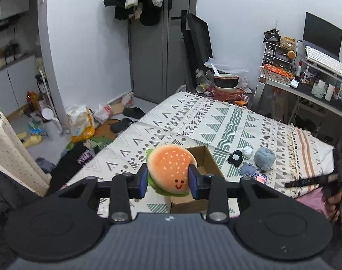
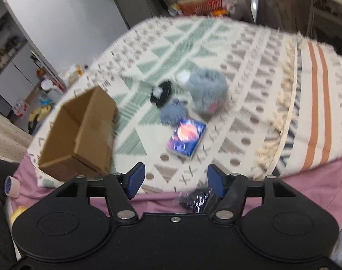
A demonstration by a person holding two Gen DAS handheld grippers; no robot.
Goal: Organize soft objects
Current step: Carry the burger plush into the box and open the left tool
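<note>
Clamped between the blue pads (image 1: pixel 143 181) of my left gripper (image 1: pixel 168 180), a plush burger (image 1: pixel 171 168) with a stitched smile hangs just above the near end of a cardboard box (image 1: pixel 203 157) on the patterned bedspread (image 1: pixel 193 121). At two o'clock from the burger lie the other soft things: a black scrunchie (image 1: pixel 235 157), a white wad (image 1: pixel 247 151), a grey pom-pom (image 1: pixel 264 158), a small blue pouch (image 1: pixel 248 169) and, nearest me, a glossy blue packet (image 1: pixel 260 177). At three o'clock, at the frame's edge, my hand (image 1: pixel 336 199) holds the other tool. Beyond the bed, at one o'clock, a red basket (image 1: pixel 229 93) carries stacked bowls.

Seen through the right wrist camera, blurred by motion, my right gripper (image 2: pixel 174 180) stands with its jaws spread and nothing between them, low over the bed's near edge and a pink sheet (image 2: pixel 310 186). A dark crinkled thing (image 2: pixel 197 199) sits just inside the right finger; I cannot tell what it is. The box (image 2: pixel 81 132) lies open at ten o'clock, empty as far as its inside shows. At twelve o'clock the packet (image 2: pixel 186 137) is nearest, then the pouch (image 2: pixel 173 112), the scrunchie (image 2: pixel 162 94) and the pom-pom (image 2: pixel 208 94), huddled close together.
</note>
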